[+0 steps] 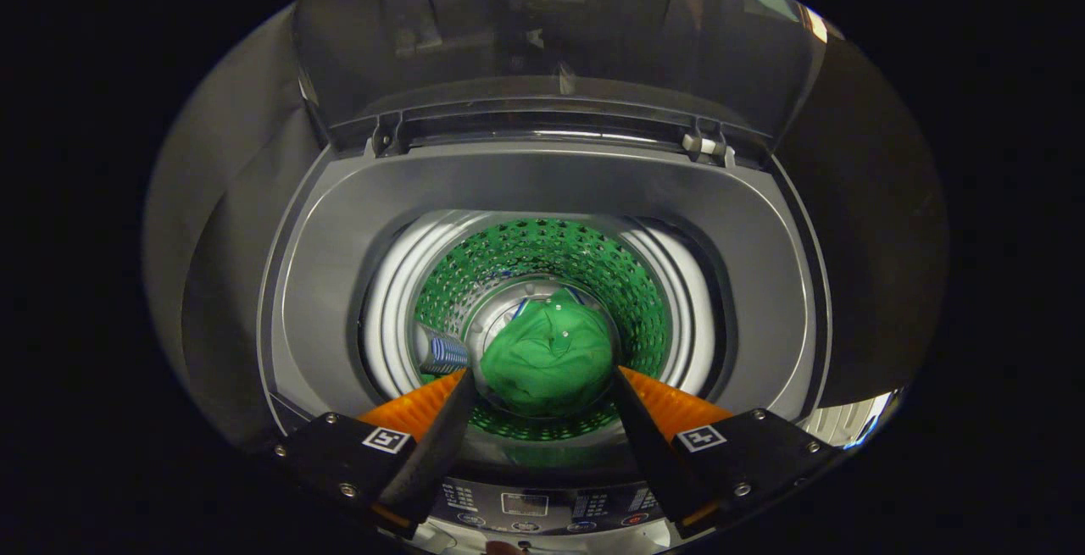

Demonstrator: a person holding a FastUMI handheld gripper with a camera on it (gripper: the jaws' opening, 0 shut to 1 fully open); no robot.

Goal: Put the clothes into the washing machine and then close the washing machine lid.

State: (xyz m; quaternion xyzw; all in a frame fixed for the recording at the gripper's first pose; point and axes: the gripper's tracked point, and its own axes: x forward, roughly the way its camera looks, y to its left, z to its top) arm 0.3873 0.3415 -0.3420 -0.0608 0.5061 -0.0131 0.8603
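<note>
Washer drum (644, 301) | green garment (547, 360) at bottom | tool (542, 390) open above

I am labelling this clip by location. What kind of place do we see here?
Probably a laundry spot: the open gripper looks down into a top-loading washing machine with its lid raised and green clothing lying in the drum.

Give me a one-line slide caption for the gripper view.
Open gripper poised above the washing machine, green garment lying in the drum, lid raised.
</note>
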